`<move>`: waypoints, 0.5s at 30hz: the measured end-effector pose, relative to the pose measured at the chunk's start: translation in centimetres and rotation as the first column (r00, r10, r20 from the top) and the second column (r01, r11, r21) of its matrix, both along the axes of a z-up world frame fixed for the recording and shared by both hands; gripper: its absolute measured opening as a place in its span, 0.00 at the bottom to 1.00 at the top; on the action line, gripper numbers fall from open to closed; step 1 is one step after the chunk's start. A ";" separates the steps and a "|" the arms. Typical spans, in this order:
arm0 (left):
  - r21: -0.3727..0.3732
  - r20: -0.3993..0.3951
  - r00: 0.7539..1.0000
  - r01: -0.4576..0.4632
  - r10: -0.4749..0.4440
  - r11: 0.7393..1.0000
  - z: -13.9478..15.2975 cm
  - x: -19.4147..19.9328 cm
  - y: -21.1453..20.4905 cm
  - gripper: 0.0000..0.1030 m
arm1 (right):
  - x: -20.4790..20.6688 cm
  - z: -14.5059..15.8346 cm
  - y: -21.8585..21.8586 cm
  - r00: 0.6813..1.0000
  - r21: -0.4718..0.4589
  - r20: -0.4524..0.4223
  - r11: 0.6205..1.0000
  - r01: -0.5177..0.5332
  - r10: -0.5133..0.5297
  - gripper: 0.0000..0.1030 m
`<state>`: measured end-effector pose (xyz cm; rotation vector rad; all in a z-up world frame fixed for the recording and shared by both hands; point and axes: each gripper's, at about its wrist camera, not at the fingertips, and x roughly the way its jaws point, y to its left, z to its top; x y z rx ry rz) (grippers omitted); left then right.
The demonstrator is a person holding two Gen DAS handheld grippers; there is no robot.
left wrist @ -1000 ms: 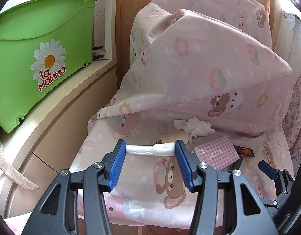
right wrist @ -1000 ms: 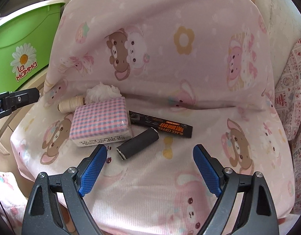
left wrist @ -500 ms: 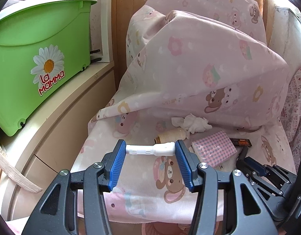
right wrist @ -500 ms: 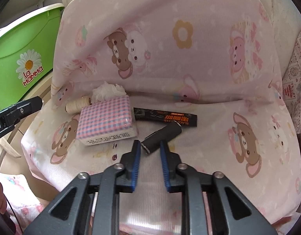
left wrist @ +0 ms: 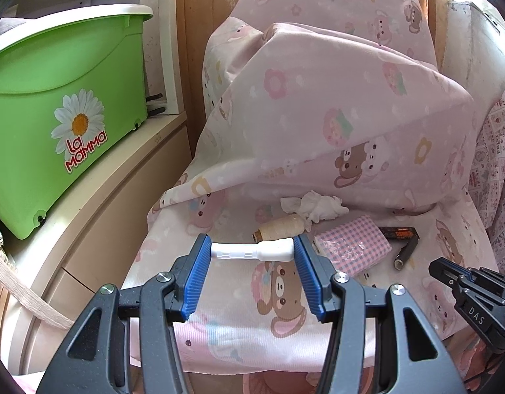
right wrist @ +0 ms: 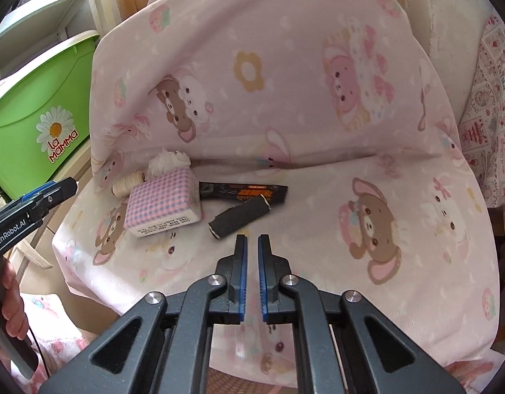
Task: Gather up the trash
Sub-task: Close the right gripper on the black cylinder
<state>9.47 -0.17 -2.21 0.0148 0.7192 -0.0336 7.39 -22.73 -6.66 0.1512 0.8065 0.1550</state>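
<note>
My left gripper (left wrist: 252, 252) is shut on a white plastic stick (left wrist: 252, 251), held crosswise between the blue pads above the seat. On the pink bear-print seat cover (right wrist: 318, 229) lie a crumpled white tissue (right wrist: 168, 161), a beige thread spool (right wrist: 127, 184), a pink checked tissue pack (right wrist: 163, 200), a black and orange wrapper (right wrist: 245, 192) and a dark cylinder (right wrist: 241, 216). My right gripper (right wrist: 252, 241) is shut with nothing between its pads, just in front of the dark cylinder and apart from it. It also shows at the right edge of the left wrist view, right gripper (left wrist: 449, 274).
A green "La Mamma" bin (left wrist: 55, 124) stands on a cream cabinet (left wrist: 98, 216) to the left. The chair's covered backrest (right wrist: 268, 75) rises behind the items. Patterned fabric (right wrist: 492, 124) hangs at the right. A hand (right wrist: 9, 298) grips the left tool's handle.
My right gripper's jaws went from wide open to shut on nothing and drew back from the dark cylinder. The left gripper kept its hold on the white stick and barely moved.
</note>
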 end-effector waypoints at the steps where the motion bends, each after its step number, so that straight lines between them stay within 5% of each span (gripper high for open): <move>1: 0.002 -0.002 1.000 -0.001 0.001 1.000 -0.1 0.0 0.0 0.49 | 0.0 0.0 -0.2 1.000 -0.002 0.000 1.000 0.004 -0.004 0.11; 2: 0.003 -0.004 1.000 -0.002 0.002 1.000 -0.1 0.0 0.0 0.49 | 0.2 0.0 -0.1 1.000 -0.005 -0.001 1.000 0.011 -0.011 0.28; 3: 0.003 -0.006 1.000 -0.003 0.003 1.000 -0.2 0.0 0.1 0.49 | 0.5 -0.1 -0.1 1.000 -0.005 0.003 1.000 0.017 -0.017 0.63; 5: 0.006 -0.009 1.000 -0.007 0.007 1.000 -0.3 0.1 0.1 0.49 | 0.9 0.0 0.3 0.998 -0.021 0.038 0.999 0.041 -0.040 0.90; 7: 0.003 -0.013 1.000 -0.010 0.010 1.000 -0.4 0.1 0.2 0.49 | 1.5 0.3 0.8 0.996 -0.062 0.075 0.997 0.048 -0.044 0.90; 12: 0.004 -0.016 1.000 -0.013 0.013 1.000 -0.5 0.3 0.4 0.49 | 4.7 1.4 2.7 0.969 -0.163 -0.005 0.956 -0.244 0.246 0.90; 15: -0.004 -0.018 1.000 -0.017 0.017 1.000 -0.5 0.4 0.7 0.49 | 5.2 2.1 2.4 0.955 -0.226 0.034 0.933 -0.281 0.295 0.90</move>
